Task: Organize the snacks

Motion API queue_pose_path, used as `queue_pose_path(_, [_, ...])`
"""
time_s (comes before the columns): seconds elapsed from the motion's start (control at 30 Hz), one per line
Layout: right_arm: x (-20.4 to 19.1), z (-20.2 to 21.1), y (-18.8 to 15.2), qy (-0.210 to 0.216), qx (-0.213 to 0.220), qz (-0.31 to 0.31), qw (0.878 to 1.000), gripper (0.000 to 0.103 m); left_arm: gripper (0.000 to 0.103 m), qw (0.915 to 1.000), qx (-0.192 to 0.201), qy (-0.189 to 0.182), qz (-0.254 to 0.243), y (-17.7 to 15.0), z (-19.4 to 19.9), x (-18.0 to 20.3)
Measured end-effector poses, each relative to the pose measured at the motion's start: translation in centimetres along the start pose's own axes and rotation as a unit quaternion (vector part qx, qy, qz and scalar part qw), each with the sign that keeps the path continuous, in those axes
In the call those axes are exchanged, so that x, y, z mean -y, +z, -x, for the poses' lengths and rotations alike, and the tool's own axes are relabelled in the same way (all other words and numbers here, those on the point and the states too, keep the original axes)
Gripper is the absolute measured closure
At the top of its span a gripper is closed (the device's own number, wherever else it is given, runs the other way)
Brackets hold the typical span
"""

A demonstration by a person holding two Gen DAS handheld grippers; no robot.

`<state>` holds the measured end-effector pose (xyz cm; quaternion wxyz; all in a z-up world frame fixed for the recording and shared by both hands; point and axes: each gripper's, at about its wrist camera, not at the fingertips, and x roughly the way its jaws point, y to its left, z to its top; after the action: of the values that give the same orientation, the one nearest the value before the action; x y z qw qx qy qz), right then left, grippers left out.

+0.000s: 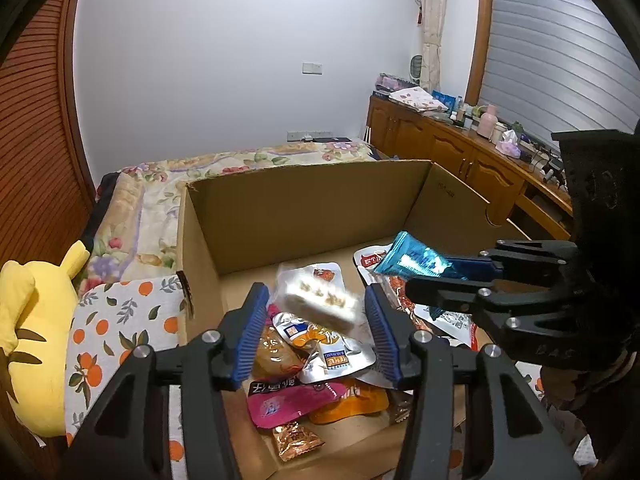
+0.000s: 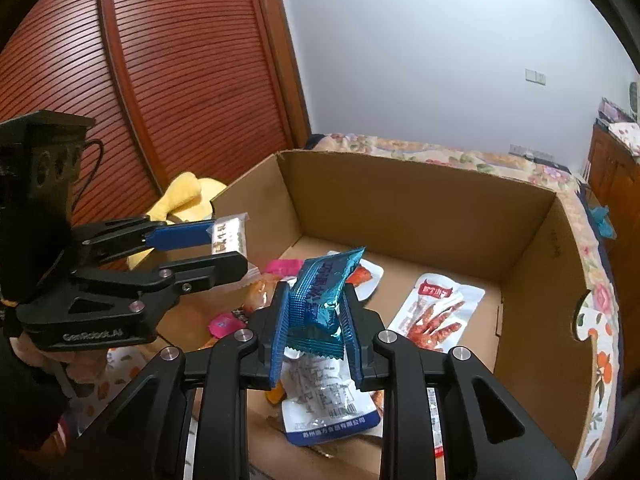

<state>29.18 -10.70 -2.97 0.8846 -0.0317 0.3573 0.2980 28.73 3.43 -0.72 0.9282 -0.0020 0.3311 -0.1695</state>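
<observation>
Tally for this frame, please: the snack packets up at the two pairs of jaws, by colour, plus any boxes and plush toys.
Blue packets: 1
White packets: 1
Cardboard boxes: 1
Yellow plush toys: 1
Total: 4

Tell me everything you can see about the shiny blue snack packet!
The shiny blue foil snack packet is small and pillow-shaped, with crimped, zigzag-cut ends and white lettering too blurred to read. It looks sealed and slightly crinkled. The right gripper pinches its sides between blue ribbed pads, holding it tilted in the air above the open brown cardboard box.
</observation>
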Motion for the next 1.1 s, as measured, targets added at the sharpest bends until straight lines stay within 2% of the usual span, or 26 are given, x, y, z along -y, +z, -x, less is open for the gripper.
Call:
queue_pose_path(0.33, [-0.3,-0.2,-0.1,-0.014,0.004,0.002,1.000,0.072,0.051,0.9999,0.005,0.009,0.002,-0.6,1.0,0.0])
queue_pose_path(0.67, [-0.8,3.2,-1.6,-0.045,0.028,0.000,0.999,0.068,0.046,0.9996,0.017,0.020,-0.005,-1.7,3.9,1.5])
queue_pose_path(0.8, [-1.1,5.0,-2.3,-0.055,0.041,-0.006,0.998,0.063,0.045,0.9994,0.022,0.026,-0.010,-2.2,5.3,2.3])
queue_pose_path(0.93, [-1.9,6.8,-2.7,-0.069,0.056,-0.003,0.996,0.060,0.041,0.9988,0.032,0.033,-0.015,-2.4,6.9,3.2])
queue_pose_path(1.1, [-3.1,9.1,-3.3,-0.090,0.076,0.000,0.993,0.052,0.029,0.9973,0.056,0.045,-0.013,-2.8,9.1,4.1])
